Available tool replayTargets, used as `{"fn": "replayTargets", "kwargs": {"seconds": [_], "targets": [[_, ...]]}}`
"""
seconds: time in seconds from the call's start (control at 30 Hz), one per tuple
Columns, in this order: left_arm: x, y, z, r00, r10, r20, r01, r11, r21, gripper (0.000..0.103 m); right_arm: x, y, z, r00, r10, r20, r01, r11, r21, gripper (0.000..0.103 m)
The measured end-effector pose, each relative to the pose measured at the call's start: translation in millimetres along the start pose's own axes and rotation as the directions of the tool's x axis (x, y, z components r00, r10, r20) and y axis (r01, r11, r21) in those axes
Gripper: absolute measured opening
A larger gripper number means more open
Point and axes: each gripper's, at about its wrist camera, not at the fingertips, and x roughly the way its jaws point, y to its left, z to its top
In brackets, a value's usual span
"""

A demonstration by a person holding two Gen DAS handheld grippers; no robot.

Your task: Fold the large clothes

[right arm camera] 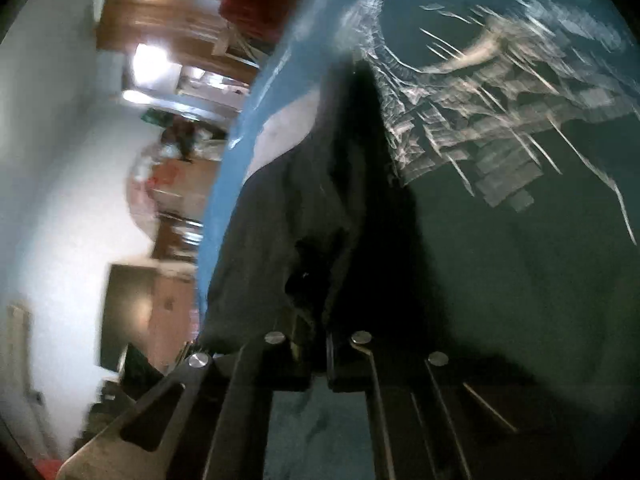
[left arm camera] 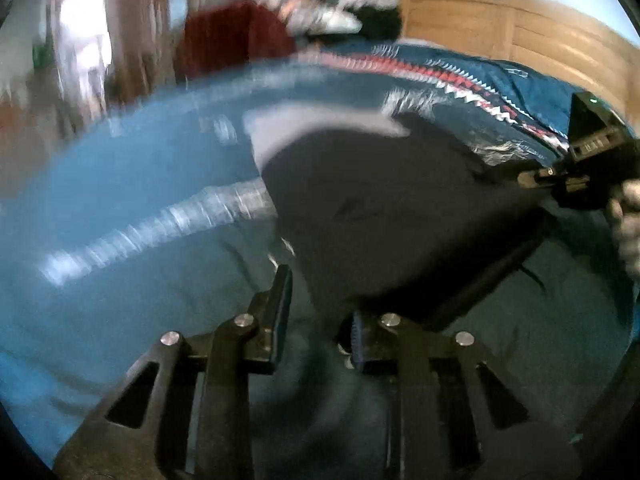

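One dark garment hangs stretched between our two grippers above the bed, which wears a blue patterned cover. We can read no writing or labels; blur smears everything. Our left gripper has its fingers spread, though cloth seems to touch the right one; whether it grips, we cannot tell. Our right gripper has its fingers pinched tight on the garment's bunched edge. One red heap sits at the bed's far edge, unclear. A hand is cut off.
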Motion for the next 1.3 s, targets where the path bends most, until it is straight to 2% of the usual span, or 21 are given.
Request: {"fn": "replayTargets", "kwargs": {"seconds": [0.03,0.1,0.17,0.23,0.3,0.47,0.5,0.53,0.57,0.6,0.63,0.7,0.77,0.9,0.93,0.97,1.0,1.07,1.13,1.23,1.3], "targets": [[7.2,-4.1,-5.0,1.0,-0.013,-0.029,0.013,1.0,0.017,0.022,-1.2,-6.4,-0.6,1.0,-0.014,-0.016,0.015,1.0,0.009,0.005],[47.6,-17.4,-32.9,0.982,-0.036,-0.185,0.052,0.995,0.082,0.02,11.7,-26.1,-2.9,0.998,-0.048,-0.05,0.05,0.998,0.03,0.003],[41.4,-18.3,-30.4,0.985,-0.042,-0.165,0.056,0.995,0.082,0.02,12.2,-31.7,-3.8,0.999,-0.03,-0.035,0.032,0.999,0.036,0.003],[18.6,-10.6,-19.0,0.981,-0.107,-0.16,0.114,0.993,0.038,0.019,9.0,-28.5,-4.3,0.999,-0.028,-0.037,0.029,0.999,0.019,0.003],[-17.5,2.7,-9.6,0.983,-0.159,-0.088,0.157,0.987,-0.028,0.019,11.6,-20.1,-4.5,0.998,-0.045,-0.041,0.044,0.999,-0.003,0.004],[-43.6,22.3,20.2,0.986,-0.105,0.129,0.12,0.986,-0.114,0.02,16.2,5.5,-6.1,0.993,-0.119,-0.024,0.116,0.989,-0.092,0.005],[-23.7,18.9,21.8,0.988,-0.116,0.104,0.127,0.986,-0.105,0.024,14.0,7.2,-6.2,0.991,-0.133,-0.016,0.13,0.987,-0.098,0.005],[7.4,11.2,17.7,0.988,-0.156,0.012,0.156,0.984,-0.08,0.03,11.4,8.9,-6.7,0.987,-0.16,-0.004,0.159,0.982,-0.105,0.006],[42.9,0.9,6.8,0.973,-0.19,-0.131,0.185,0.982,-0.051,0.039,9.4,11.5,-6.1,0.984,-0.18,0.007,0.179,0.978,-0.107,0.011],[71.0,-10.5,-11.6,0.965,-0.167,-0.204,0.165,0.986,-0.023,0.05,3.0,14.8,-5.8,0.978,-0.207,0.029,0.209,0.972,-0.111,0.017],[72.2,-11.1,-18.4,0.975,-0.151,-0.166,0.148,0.989,-0.031,0.053,-4.5,19.7,-4.8,0.973,-0.226,0.05,0.23,0.966,-0.118,0.018],[66.6,2.7,-10.5,0.962,-0.213,-0.168,0.197,0.975,-0.106,0.054,-31.1,34.9,-8.0,0.952,-0.279,0.129,0.297,0.942,-0.155,0.023],[56.4,12.3,-8.2,0.963,-0.239,-0.124,0.217,0.962,-0.167,0.054,-41.3,57.1,-8.7,0.951,-0.247,0.184,0.283,0.936,-0.207,0.023],[38.3,-3.7,-3.5,0.97,-0.228,-0.087,0.216,0.967,-0.135,0.043,9.8,80.0,5.9,0.961,-0.246,0.127,0.276,0.895,-0.352,0.013],[31.5,-3.8,0.0,0.969,-0.238,-0.061,0.228,0.964,-0.133,0.043,27.0,77.3,10.7,0.95,-0.291,0.116,0.313,0.871,-0.378,0.011],[22.5,-3.0,4.2,0.97,-0.24,-0.03,0.234,0.963,-0.13,0.043,46.0,62.3,14.4,0.917,-0.383,0.109,0.393,0.827,-0.401,0.0],[20.6,0.3,8.1,0.974,-0.227,-0.017,0.223,0.967,-0.127,0.044,49.7,45.0,15.3,0.917,-0.389,0.09,0.392,0.835,-0.387,0.0],[34.2,13.0,3.9,0.986,-0.144,-0.078,0.133,0.982,-0.134,0.041,42.0,23.7,18.7,0.951,-0.298,0.077,0.306,0.893,-0.328,0.0],[41.8,40.0,6.4,0.987,-0.143,-0.077,0.122,0.966,-0.227,0.04,34.2,35.1,14.8,0.944,-0.32,0.083,0.328,0.873,-0.361,0.0],[42.2,62.3,35.4,0.994,-0.111,0.011,0.11,0.967,-0.23,0.036,23.3,68.0,21.8,0.944,-0.309,0.112,0.326,0.832,-0.449,0.01],[62.7,66.4,63.7,0.993,-0.114,0.036,0.119,0.974,-0.192,0.036,27.7,85.2,51.4,0.944,-0.295,0.144,0.327,0.812,-0.484,0.011]]}}
